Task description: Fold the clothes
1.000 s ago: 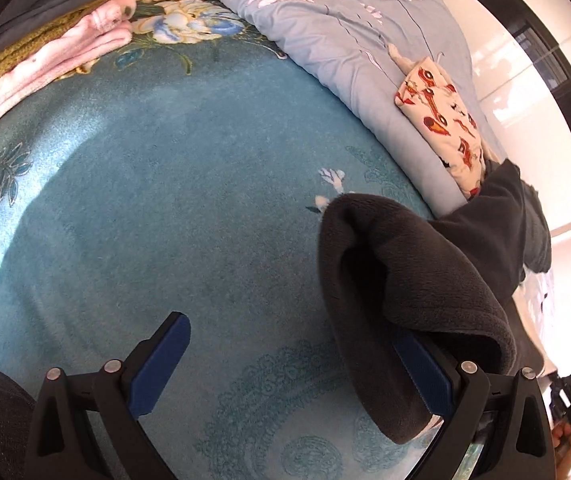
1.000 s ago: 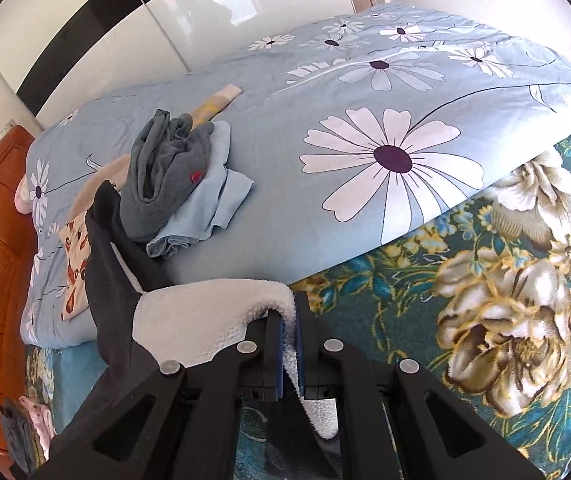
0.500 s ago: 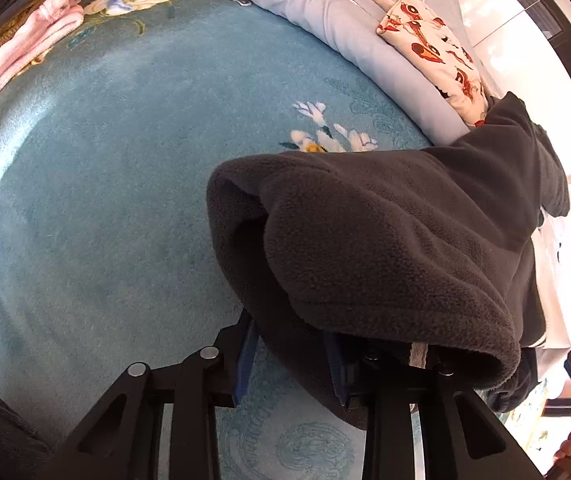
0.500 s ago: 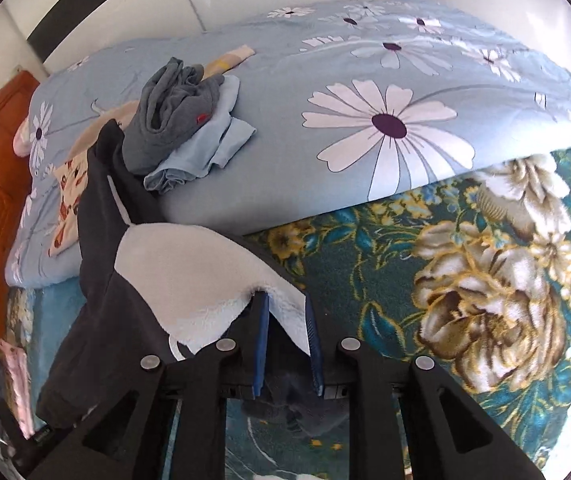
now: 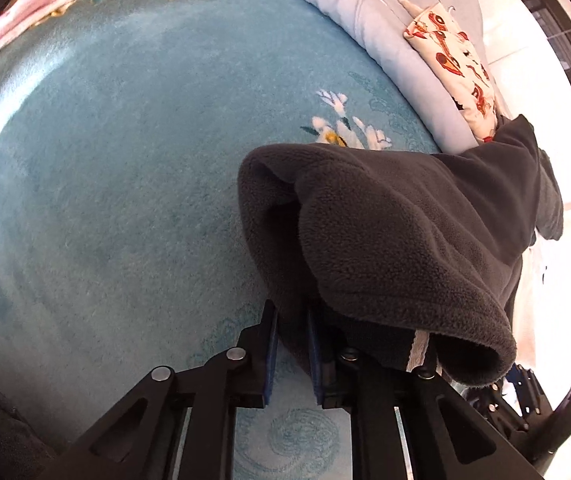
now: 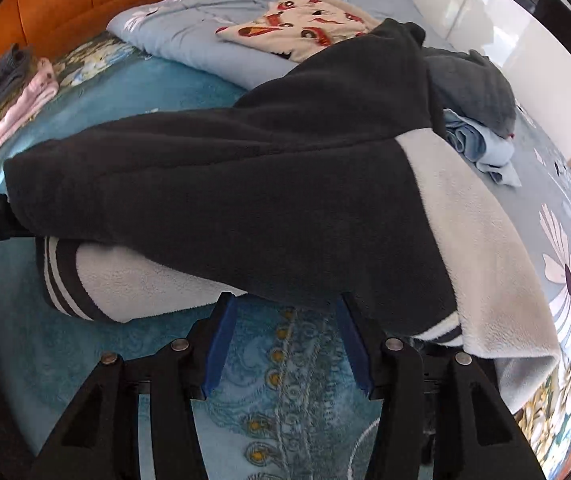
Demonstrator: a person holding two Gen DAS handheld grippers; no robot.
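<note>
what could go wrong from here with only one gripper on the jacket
The left gripper pinches only a fold of the dark fleece jacket, while the right gripper is open beneath its hem, so the weight hangs on one small grip and might slip out. The loose white sleeve with the striped cuff lies tucked underneath and may bunch. The jacket also reaches the unfolded clothes pile, which it might drag.

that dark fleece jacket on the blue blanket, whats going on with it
A person with a handheld gripper in each hand is folding the dark fleece jacket on the blue blanket. The left gripper is shut on a fold of it. The right gripper is open, its fingers at the jacket's near edge. A folded pile sits beyond.
</note>
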